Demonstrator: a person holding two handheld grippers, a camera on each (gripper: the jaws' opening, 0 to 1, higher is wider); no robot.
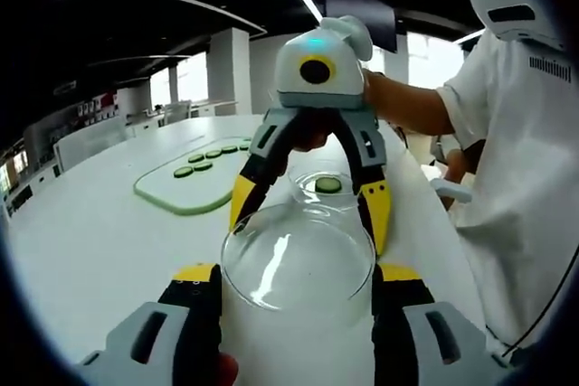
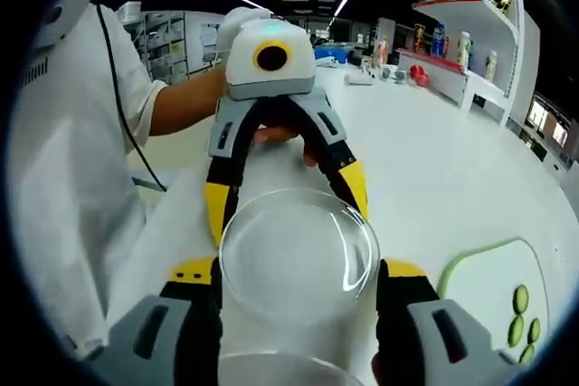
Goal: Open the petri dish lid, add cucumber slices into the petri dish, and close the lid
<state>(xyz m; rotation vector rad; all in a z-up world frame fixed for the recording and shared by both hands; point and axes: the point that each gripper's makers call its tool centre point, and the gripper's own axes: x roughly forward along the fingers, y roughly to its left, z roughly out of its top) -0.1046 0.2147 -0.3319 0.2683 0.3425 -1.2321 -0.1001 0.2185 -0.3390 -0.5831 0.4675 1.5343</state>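
1. The clear round glass petri dish lid (image 1: 298, 264) is hanging in the air between the two grippers, off the dish. The shallow clear glass dish base (image 1: 312, 196) is sitting on the white table (image 1: 90, 241) just beyond it, at 12 o'clock in the left gripper view, with one green cucumber slice (image 1: 327, 184) lying inside.
2. The left gripper (image 1: 297, 274) is flanking the lid with its yellow-tipped jaws at 9 and 3 o'clock on the rim. The right gripper (image 2: 298, 270) is doing the same from the opposite side. Both pairs are standing about lid-width apart, and I cannot tell which pair is actually pinching the glass.
3. The adding step seems to be under way, with the lid open and one slice in. The next move probably calls for either fetching more slices or lowering the lid level over the base.
4. The pale cutting board with a green edge (image 1: 172, 196) is lying at 10 o'clock, carrying further cucumber slices (image 1: 204, 162).
5. The facing jaws are crowding the base, so lowering the lid is looking tight.
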